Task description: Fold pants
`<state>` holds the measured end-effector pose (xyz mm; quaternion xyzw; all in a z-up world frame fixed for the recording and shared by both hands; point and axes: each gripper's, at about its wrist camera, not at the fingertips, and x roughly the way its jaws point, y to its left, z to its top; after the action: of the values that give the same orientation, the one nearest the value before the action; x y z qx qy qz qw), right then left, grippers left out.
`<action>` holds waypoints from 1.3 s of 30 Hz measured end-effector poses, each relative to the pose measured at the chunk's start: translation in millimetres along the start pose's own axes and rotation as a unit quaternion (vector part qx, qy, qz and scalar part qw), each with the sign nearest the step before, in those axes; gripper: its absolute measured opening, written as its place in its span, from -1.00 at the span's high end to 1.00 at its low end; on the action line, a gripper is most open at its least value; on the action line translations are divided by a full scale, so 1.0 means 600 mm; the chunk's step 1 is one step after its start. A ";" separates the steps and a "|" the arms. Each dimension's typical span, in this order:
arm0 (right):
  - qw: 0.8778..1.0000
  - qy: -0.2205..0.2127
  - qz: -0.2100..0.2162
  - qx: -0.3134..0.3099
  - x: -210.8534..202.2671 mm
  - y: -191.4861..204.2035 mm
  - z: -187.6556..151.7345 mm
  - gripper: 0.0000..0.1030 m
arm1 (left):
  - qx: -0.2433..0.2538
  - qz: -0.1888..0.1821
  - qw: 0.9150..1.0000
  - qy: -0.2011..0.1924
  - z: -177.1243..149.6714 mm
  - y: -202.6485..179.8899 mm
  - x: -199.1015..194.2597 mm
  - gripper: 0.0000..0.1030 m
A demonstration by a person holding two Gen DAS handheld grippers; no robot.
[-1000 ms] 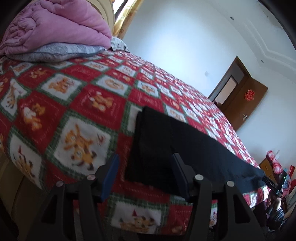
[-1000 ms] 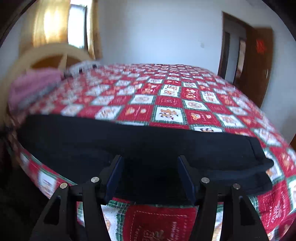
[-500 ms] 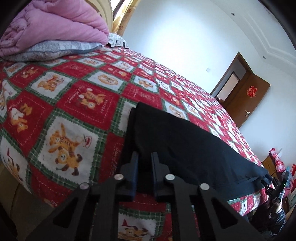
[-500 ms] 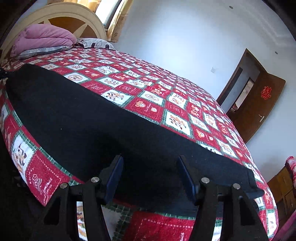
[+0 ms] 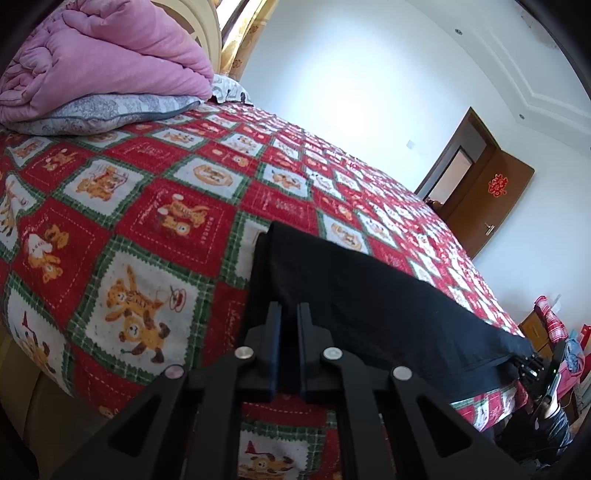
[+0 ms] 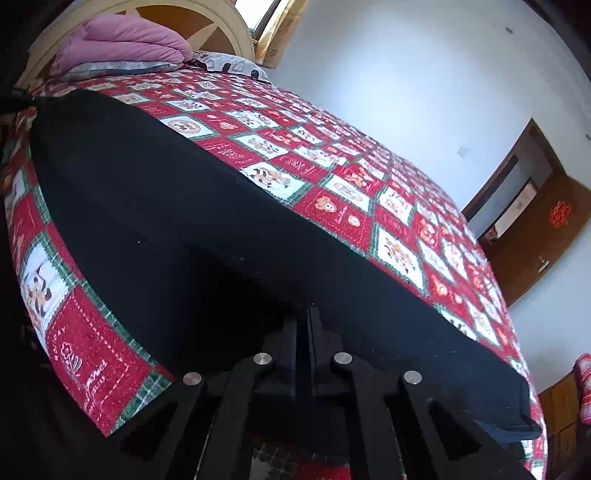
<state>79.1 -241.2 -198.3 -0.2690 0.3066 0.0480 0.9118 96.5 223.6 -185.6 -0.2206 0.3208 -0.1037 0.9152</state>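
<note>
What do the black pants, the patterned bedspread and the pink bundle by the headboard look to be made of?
Pants: matte black fabric, probably a soft knit; it drapes limply with no sheen. Bedspread: seemingly printed cotton or flannel, fuzzy, with bear squares. Pink bundle: a puffy quilted comforter, judging by its stitched, padded folds. Left tool and right tool: apparently black plastic with metal rivets.

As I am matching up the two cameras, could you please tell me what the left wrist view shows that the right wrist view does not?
Only the left wrist view shows the left gripper shut on one end of the black pants, the tiger and bear quilt square, and clutter past the bed's far corner.

Only the right wrist view shows the right gripper shut on the pants' near edge, with the garment's full length across the quilt.

Both share the pink comforter, the headboard and the brown door.
</note>
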 end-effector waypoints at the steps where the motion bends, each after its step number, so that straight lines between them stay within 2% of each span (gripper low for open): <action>1: 1.000 -0.006 -0.004 -0.004 -0.008 0.003 -0.002 0.94 | -0.001 -0.002 1.000 -0.001 0.001 0.001 -0.002 0.85; 6: 0.999 -0.026 -0.016 -0.009 -0.042 0.012 -0.017 0.94 | -0.007 -0.004 1.000 0.005 -0.005 0.006 0.001 0.85; 11: 1.000 0.009 -0.010 -0.016 -0.015 0.022 -0.026 0.92 | -0.026 -0.006 0.999 0.020 -0.017 0.023 0.009 0.85; 13: 0.999 0.039 0.001 -0.020 0.000 0.026 -0.029 0.91 | -0.028 -0.008 0.999 0.020 -0.017 0.024 0.007 0.85; 17: 0.999 0.038 -0.020 -0.034 -0.013 0.036 -0.019 0.85 | -0.026 -0.010 0.999 0.016 -0.012 0.021 0.003 0.85; 20: 0.999 0.017 -0.026 -0.034 -0.034 0.041 -0.002 0.84 | -0.029 -0.012 0.999 0.015 -0.011 0.023 0.004 0.85; 25: 0.998 -0.027 0.012 -0.057 -0.051 0.086 0.030 0.83 | -0.030 -0.010 0.999 0.018 -0.013 0.024 0.008 0.85; 31: 0.991 -0.044 0.038 -0.118 -0.024 0.167 0.069 0.83 | -0.018 -0.008 1.000 0.015 -0.011 0.020 0.004 0.85; 36: 0.991 -0.027 0.077 -0.109 0.011 0.188 0.089 0.83 | -0.022 -0.011 1.000 0.016 -0.012 0.025 0.006 0.85; 37: 0.991 -0.027 0.084 -0.098 0.014 0.185 0.090 0.86 | -0.022 -0.013 1.000 0.015 -0.011 0.025 0.005 0.85; 38: 0.992 -0.031 0.095 -0.084 0.011 0.182 0.092 1.00 | -0.022 -0.016 1.000 0.014 -0.010 0.024 0.003 0.85; 39: 0.991 -0.033 0.108 -0.074 0.004 0.179 0.093 1.00 | -0.022 -0.018 1.000 0.012 -0.008 0.024 0.001 0.85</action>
<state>83.7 -121.1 -211.7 -0.2992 0.2990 0.1772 0.8886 94.4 234.6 -196.1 -0.2454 0.3300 -0.1155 0.9042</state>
